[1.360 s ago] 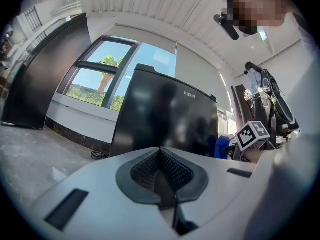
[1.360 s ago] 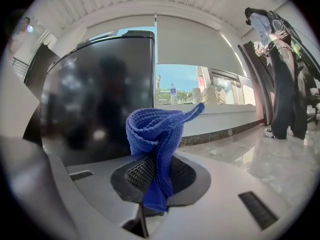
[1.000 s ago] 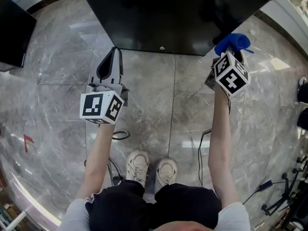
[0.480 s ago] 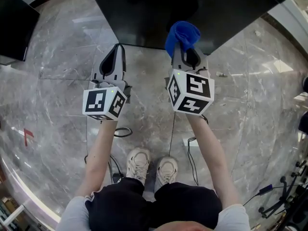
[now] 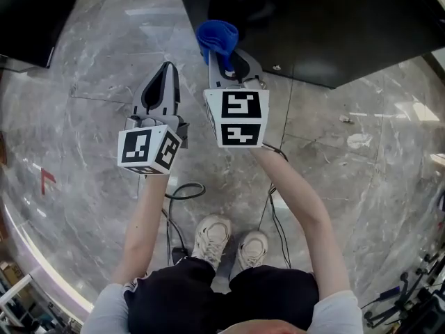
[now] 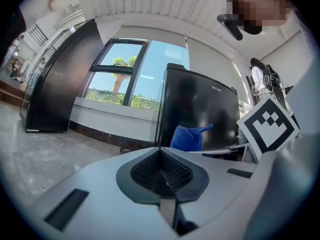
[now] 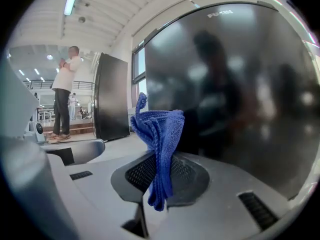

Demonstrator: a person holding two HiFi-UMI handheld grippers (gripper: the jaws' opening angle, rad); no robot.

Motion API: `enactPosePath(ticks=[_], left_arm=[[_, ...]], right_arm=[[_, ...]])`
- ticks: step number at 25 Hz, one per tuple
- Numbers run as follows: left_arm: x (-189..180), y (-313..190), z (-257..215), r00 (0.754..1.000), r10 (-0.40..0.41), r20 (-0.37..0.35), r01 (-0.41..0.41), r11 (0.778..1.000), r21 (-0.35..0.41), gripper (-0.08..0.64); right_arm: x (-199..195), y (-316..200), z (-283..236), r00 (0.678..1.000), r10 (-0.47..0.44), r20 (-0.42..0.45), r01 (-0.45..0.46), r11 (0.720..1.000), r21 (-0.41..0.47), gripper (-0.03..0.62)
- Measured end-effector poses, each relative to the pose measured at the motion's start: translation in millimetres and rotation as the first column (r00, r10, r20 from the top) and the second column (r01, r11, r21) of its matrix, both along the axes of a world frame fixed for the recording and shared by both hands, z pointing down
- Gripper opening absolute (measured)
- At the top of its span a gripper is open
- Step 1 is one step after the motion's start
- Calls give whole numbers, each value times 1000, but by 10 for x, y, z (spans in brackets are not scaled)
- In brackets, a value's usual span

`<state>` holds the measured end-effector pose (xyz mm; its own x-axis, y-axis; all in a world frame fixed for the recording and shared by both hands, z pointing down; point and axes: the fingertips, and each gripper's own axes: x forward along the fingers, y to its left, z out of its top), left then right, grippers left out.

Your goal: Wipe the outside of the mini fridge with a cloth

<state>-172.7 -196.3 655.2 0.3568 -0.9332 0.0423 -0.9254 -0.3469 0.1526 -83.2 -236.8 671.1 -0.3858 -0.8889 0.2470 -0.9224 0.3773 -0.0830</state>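
The mini fridge (image 5: 334,26) is a black glossy box standing on the marble floor at the top of the head view. My right gripper (image 5: 224,65) is shut on a folded blue cloth (image 5: 217,37), which sticks up from the jaws at the fridge's near left corner. In the right gripper view the cloth (image 7: 157,134) stands just before the dark fridge front (image 7: 240,84). My left gripper (image 5: 161,89) hovers over the floor to the left of the fridge, shut and empty. Its own view shows the fridge (image 6: 200,109) and the cloth (image 6: 189,136) ahead to the right.
A second black cabinet (image 5: 31,9) stands at the upper left. Cables (image 5: 184,190) trail over the floor by the person's shoes (image 5: 212,235). A tall black fridge (image 7: 112,96) and a standing person (image 7: 64,91) are farther off.
My right gripper has carried the blue cloth leftwards, from the fridge's right corner to its left corner. The left gripper has barely moved.
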Motion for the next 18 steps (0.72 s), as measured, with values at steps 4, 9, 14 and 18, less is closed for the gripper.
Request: enactPosePath(ticks=[4, 9, 14, 18], left_arm=[[-180, -83, 165, 1000, -21, -3, 21, 999, -32, 5], [-237, -151, 264, 1000, -20, 3, 20, 999, -49, 5], [-301, -172, 299, 999, -33, 3, 33, 998, -57, 5], [-226, -130, 303, 1000, -18, 7, 19, 998, -56, 5]], right_arm=[[-313, -189, 64, 999, -37, -37, 38, 999, 19, 72], [-437, -382, 95, 1000, -19, -14, 19, 1000, 16, 71], [-390, -394, 88, 1000, 6, 16, -6, 1000, 5, 71], [-220, -323, 80, 999, 43, 19, -43, 999, 7, 72]])
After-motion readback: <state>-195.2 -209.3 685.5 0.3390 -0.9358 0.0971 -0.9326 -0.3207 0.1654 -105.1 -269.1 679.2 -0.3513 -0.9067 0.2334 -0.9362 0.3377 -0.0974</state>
